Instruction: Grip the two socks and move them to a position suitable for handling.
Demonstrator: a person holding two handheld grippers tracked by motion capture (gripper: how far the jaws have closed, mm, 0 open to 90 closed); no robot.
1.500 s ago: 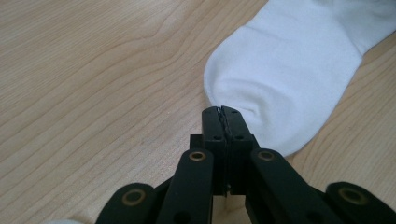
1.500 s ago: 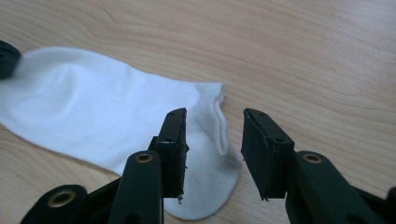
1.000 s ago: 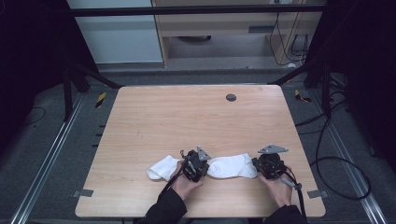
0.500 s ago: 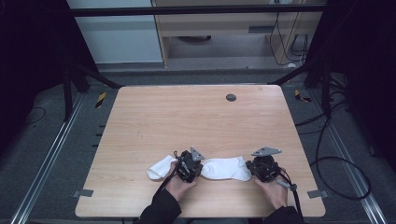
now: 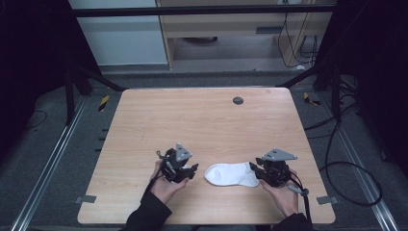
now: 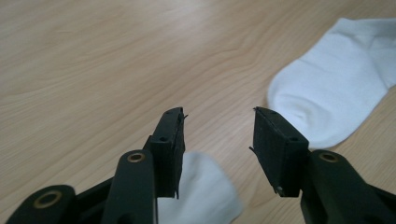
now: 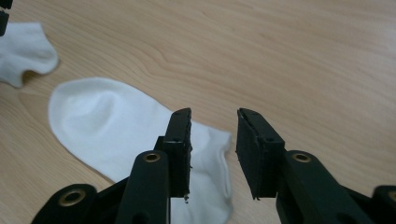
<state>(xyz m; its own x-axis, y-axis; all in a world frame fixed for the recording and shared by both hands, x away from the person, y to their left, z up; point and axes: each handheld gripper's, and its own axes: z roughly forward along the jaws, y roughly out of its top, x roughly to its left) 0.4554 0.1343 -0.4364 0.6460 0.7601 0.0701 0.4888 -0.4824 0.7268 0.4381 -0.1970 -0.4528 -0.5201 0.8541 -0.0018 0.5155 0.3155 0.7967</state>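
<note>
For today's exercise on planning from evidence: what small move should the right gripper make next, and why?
Probably ease the right gripper down and close it on the near end of the white sock. Its fingers stand open with nothing between them, just above that end of the sock lying flat on the table.

A light wooden table (image 5: 202,125) stands on a grey floor, with a small dark round spot (image 5: 237,100) near its far edge. A white sock (image 5: 231,174) lies flat near the front edge. The left tongs (image 5: 179,166) are held in a hand (image 5: 166,185) well to the left of the sock. The right tongs (image 5: 269,171) sit at the sock's right end, held by the other hand (image 5: 284,195).
</note>
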